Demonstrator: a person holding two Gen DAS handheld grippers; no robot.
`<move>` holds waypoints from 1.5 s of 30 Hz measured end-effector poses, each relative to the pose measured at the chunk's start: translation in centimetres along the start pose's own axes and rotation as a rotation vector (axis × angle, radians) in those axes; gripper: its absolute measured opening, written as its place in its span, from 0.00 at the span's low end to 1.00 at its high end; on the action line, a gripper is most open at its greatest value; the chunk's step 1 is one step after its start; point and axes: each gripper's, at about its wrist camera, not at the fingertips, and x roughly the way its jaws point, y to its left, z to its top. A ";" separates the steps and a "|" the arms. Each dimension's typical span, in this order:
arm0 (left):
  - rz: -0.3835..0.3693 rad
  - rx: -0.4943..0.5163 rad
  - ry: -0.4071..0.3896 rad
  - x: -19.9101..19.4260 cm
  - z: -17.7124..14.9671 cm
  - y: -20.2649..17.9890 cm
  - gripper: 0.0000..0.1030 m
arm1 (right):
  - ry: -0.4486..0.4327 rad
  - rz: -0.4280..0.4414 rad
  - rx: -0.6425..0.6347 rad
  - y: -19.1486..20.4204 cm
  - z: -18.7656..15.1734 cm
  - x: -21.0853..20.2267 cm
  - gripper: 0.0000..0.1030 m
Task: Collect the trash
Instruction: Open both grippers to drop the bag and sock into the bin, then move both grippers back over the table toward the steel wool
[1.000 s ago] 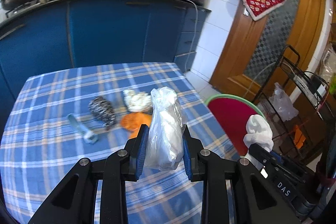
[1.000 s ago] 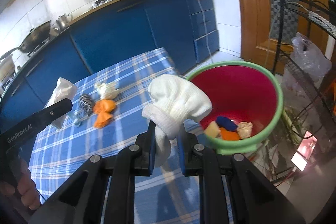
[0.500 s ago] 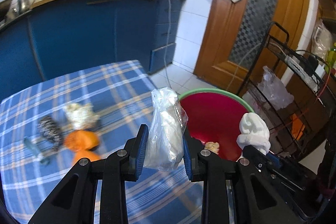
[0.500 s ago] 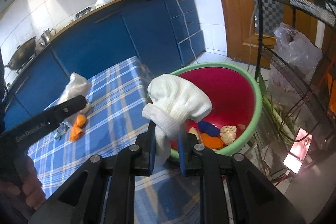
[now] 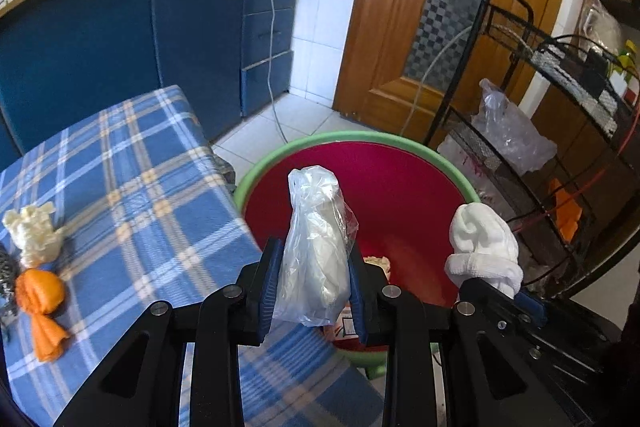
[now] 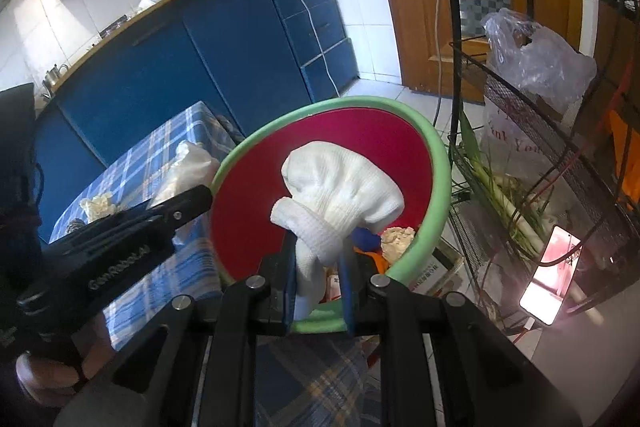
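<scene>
My left gripper point(image 5: 313, 287) is shut on a clear plastic bag point(image 5: 316, 247) with white stuff inside, held over the red basin with a green rim point(image 5: 400, 187) beside the table. My right gripper point(image 6: 318, 283) is shut on a rolled white sock point(image 6: 340, 187), also above the basin point(image 6: 438, 163); the sock point(image 5: 484, 247) shows at the right of the left wrist view. In the basin lie blue, orange and cream scraps point(image 6: 396, 237). On the blue checked tablecloth point(image 5: 140, 187) remain an orange wad point(image 5: 40, 295) and a cream crumpled piece point(image 5: 34, 233).
A black wire rack point(image 6: 540, 107) holding plastic bags and green onions stands close to the right of the basin. Blue kitchen cabinets point(image 5: 120, 39) and a wooden door point(image 5: 400, 47) lie behind. A hand point(image 6: 48, 375) grips the left gripper's handle.
Both grippers have swung right, off the table and lower, so the bag and the sock now hang over the red basin. The grips have not changed.
</scene>
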 end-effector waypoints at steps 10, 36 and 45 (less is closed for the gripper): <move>-0.035 -0.044 0.028 1.4 -0.7 0.4 0.40 | 0.029 0.000 0.010 -0.4 0.2 1.3 0.21; 0.030 -0.070 -0.017 -0.4 -0.3 1.3 0.56 | 0.029 -0.016 0.017 -0.4 0.6 1.5 0.56; 0.090 -0.075 -0.067 -4.1 0.1 2.3 0.60 | -0.020 0.002 0.011 0.9 0.5 -0.8 0.67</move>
